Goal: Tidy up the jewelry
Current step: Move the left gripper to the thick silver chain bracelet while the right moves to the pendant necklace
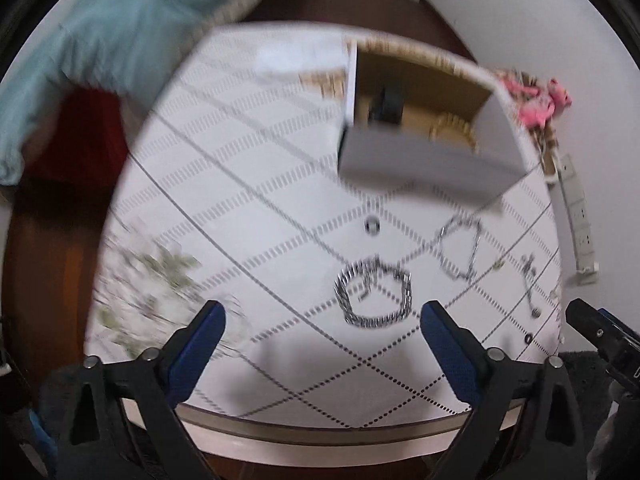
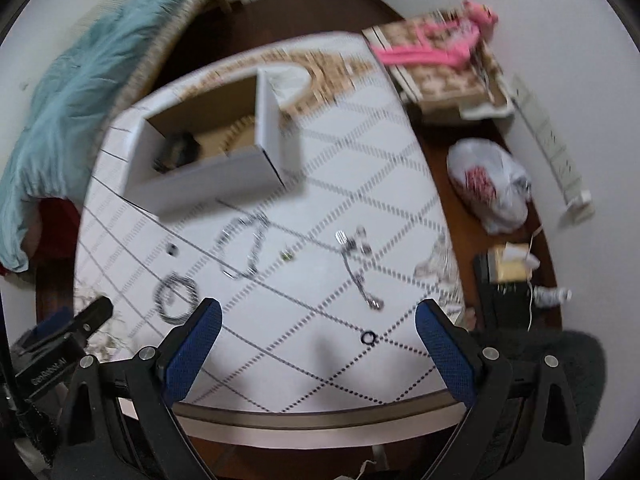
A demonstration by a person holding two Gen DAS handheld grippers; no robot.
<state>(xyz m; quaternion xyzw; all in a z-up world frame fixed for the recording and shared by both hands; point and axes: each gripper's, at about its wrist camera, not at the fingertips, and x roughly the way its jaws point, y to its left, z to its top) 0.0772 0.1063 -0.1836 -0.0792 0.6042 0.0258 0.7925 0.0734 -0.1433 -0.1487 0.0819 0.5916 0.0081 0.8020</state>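
From the left wrist, the left gripper [image 1: 322, 336] hangs above the near edge of the table [image 1: 248, 184], its blue pads spread wide with nothing between them. The thick chain bracelet [image 1: 374, 296] lies coiled just beyond the gap between the pads. Farther right sits a thinner chain bracelet [image 1: 460, 250], then a slim dangling piece [image 1: 530, 284] near the right edge. A small ring [image 1: 372, 225] rests beyond the thick bracelet. The open white box [image 1: 424, 128], with a dark item already inside, stands at the far side. The picture is smeared, so fine detail is unsure.

From the right wrist, the right gripper [image 2: 318, 338] is likewise spread apart and empty. A small dark ring [image 2: 368, 337] lies just ahead between its pads, and a tiny green piece [image 2: 287, 255] sits farther off.

The step in hand looks like a first pick. A good approach lowers the pads flat to the cloth, straddling one band of the bracelet rather than the whole coil, and closes slowly so the links do not slide away.
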